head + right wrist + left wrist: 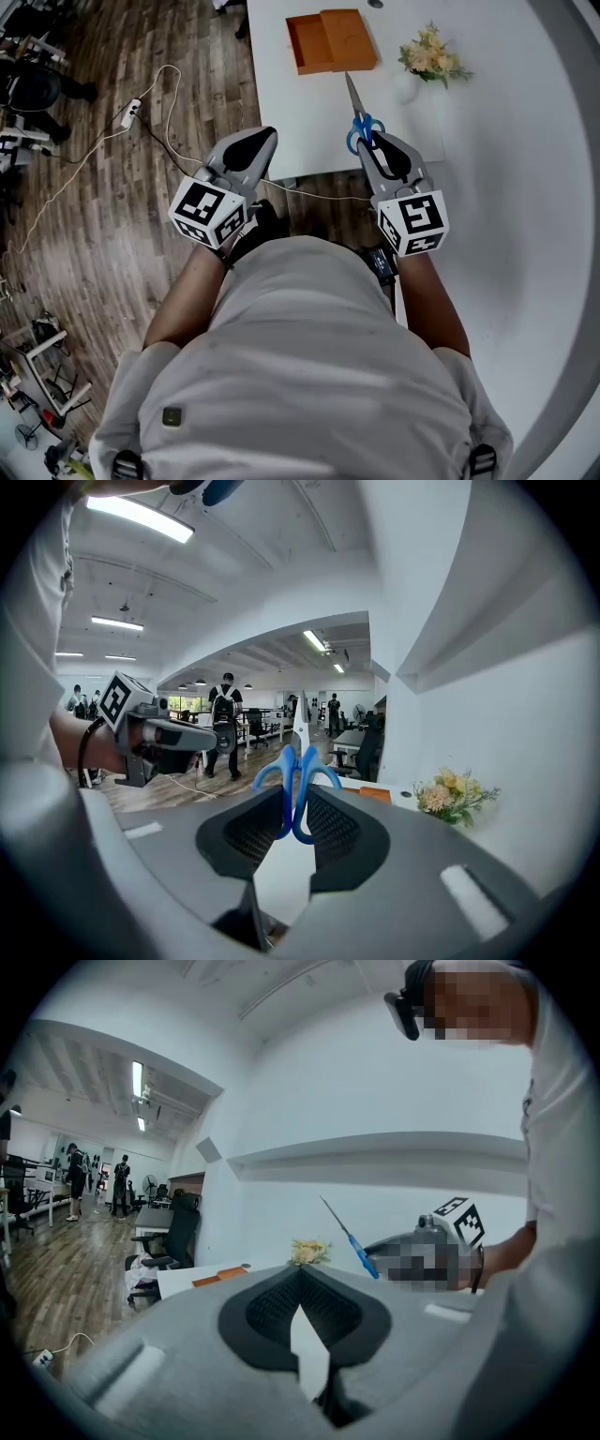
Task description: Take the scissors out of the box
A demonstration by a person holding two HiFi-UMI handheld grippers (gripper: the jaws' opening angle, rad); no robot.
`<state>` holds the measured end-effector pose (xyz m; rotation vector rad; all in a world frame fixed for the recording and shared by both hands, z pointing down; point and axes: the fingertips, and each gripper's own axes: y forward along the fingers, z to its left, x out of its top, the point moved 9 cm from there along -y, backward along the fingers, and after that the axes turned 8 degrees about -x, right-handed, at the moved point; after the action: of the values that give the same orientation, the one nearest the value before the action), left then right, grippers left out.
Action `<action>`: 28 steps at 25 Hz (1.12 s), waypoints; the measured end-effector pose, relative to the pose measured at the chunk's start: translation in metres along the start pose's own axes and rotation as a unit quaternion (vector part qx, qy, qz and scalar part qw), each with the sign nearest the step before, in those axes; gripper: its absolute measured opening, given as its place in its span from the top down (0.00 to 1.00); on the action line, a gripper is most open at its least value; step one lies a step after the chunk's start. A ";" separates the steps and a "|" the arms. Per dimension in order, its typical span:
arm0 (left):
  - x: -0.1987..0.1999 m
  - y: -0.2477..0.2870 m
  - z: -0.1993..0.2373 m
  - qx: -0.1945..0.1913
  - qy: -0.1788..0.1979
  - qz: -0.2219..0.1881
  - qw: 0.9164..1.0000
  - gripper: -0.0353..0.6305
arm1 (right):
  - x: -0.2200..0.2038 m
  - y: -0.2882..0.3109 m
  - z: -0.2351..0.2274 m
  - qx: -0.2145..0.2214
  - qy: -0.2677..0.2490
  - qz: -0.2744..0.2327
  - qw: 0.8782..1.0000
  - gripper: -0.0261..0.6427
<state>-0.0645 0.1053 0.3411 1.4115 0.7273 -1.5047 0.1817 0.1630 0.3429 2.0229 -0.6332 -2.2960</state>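
White smooth desk (pixel 309 103) over wood-plank floor (pixel 112 216). Flat orange box (pixel 330 40) at far end, two shallow rectangular halves side by side. Right tool (pixel 380 142), grey shell, ribbed black pads: clenched on scissors (pixel 361 120) at blue plastic loops, slim steel blades aimed toward box, scissors outside it, above near desk edge. Left tool (pixel 255 141): tips pressed together, nothing gripped. Small pale bouquet (pixel 431 56).

No legible text, label, brand or number anywhere; only black-and-white square patterns on marker cubes (pixel 208 212) (pixel 413 222), mid-frame, head view.
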 end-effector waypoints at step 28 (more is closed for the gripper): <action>-0.014 -0.017 -0.076 0.035 0.001 -0.014 0.999 0.94 | -0.022 -0.081 0.013 0.036 0.001 -0.045 0.998 0.81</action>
<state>-0.0485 0.1831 0.3394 1.4601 0.7045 -1.5635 0.1935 0.2469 0.3403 2.1276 -0.6478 -2.3536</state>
